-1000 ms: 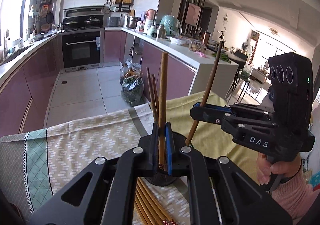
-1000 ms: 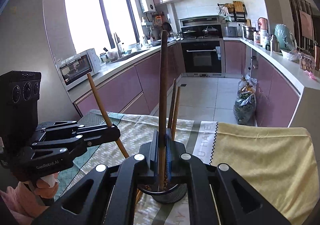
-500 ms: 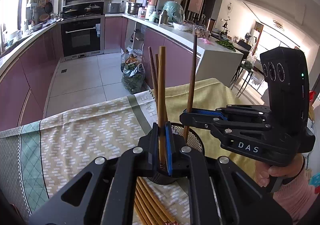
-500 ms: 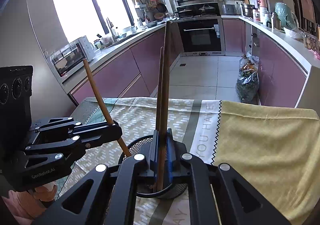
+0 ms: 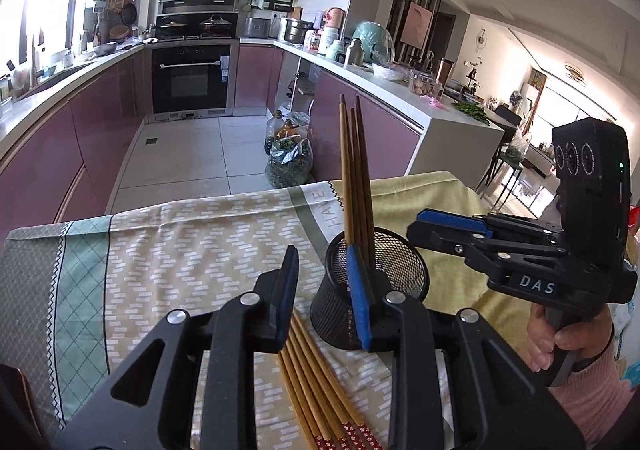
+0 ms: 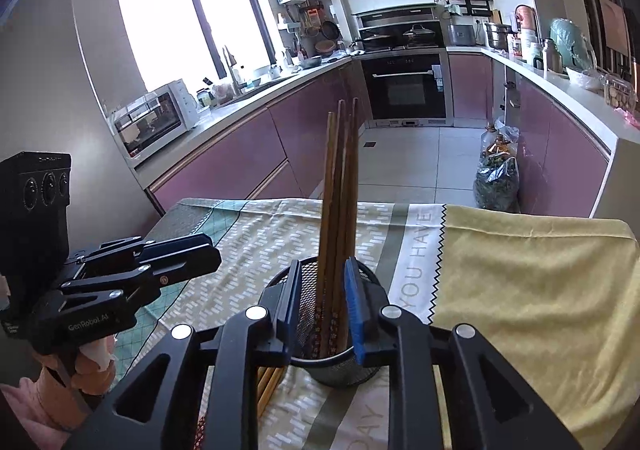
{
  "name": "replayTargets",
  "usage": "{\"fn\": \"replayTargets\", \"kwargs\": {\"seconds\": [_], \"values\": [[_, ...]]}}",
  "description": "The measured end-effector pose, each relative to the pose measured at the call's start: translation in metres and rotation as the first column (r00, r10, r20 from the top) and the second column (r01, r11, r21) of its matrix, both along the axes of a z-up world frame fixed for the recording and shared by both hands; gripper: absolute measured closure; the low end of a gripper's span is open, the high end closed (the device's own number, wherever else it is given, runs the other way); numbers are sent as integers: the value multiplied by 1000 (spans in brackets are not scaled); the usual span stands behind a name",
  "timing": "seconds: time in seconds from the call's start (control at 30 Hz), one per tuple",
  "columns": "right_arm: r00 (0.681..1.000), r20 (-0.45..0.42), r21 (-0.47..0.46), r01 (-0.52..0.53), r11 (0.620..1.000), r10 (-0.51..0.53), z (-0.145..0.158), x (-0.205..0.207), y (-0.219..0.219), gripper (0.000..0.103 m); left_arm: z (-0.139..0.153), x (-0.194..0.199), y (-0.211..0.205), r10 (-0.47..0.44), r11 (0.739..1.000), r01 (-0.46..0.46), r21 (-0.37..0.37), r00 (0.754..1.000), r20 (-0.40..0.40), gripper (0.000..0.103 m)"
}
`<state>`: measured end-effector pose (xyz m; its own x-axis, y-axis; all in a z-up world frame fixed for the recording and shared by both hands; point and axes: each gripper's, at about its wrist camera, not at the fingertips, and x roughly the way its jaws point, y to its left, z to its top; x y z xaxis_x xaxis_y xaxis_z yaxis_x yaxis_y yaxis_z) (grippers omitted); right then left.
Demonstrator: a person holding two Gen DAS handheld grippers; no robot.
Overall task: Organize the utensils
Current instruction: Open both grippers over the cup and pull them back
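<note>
both grippers, left gripper [image 5: 324, 290] and right gripper [image 6: 322, 302], spread apart, empty; loose chopsticks [image 5: 316, 386] on cloth: light, stiff, slick, roll easily; pinch mid-shaft, drop into mesh cup [image 5: 396, 262]

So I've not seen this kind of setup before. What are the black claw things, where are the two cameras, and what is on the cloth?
There is no robot here. A person holds a two-finger gripper in each hand, and each gripper carries a wide-angle camera looking forward along its own fingers. So each picture shows one gripper's fingers at the bottom and the other gripper off to the side. In the left wrist view the left gripper is open and holds nothing; the right gripper enters from the right. In the right wrist view the right gripper is also open, its fingers either side of the standing chopsticks without pinching them. These stand in a black mesh cup on a patterned tablecloth. More loose chopsticks lie flat on the cloth beside the cup.
</note>
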<state>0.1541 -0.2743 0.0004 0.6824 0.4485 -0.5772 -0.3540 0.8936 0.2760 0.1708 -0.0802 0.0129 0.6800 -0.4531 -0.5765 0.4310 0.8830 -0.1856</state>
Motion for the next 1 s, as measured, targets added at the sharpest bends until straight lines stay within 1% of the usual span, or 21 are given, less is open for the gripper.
{"fn": "replayTargets", "kwargs": {"seconds": [0.13,0.17,0.23,0.33,0.43,0.6,0.77,1.0], "values": [[997,44,3,-59,998,59,6,-29,9,72,-4,-19,21,27,1000,-27,-3,999,25,68],[996,46,1,-74,997,74,4,-36,12,71,-6,-22,25,31,1000,-31,0,999,25,67],[994,35,-5,-104,995,105,-2,-46,20,70,-13,-30,32,39,999,-39,16,999,19,65],[992,-2,-20,-129,992,128,-18,-55,32,70,-28,-39,41,52,998,-51,35,999,-9,64],[989,-55,-17,-139,990,138,-39,-58,40,70,-47,-46,48,55,997,-52,48,997,-49,64],[983,-135,-27,-127,991,123,-68,-58,51,70,-75,-55,53,61,997,-55,61,992,-113,64],[979,-169,-48,-120,992,110,-84,-62,59,70,-100,-63,52,64,996,-54,71,985,-161,63],[976,-195,-71,-108,992,92,-95,-64,63,70,-115,-67,46,51,996,-36,78,978,-200,62]]}}
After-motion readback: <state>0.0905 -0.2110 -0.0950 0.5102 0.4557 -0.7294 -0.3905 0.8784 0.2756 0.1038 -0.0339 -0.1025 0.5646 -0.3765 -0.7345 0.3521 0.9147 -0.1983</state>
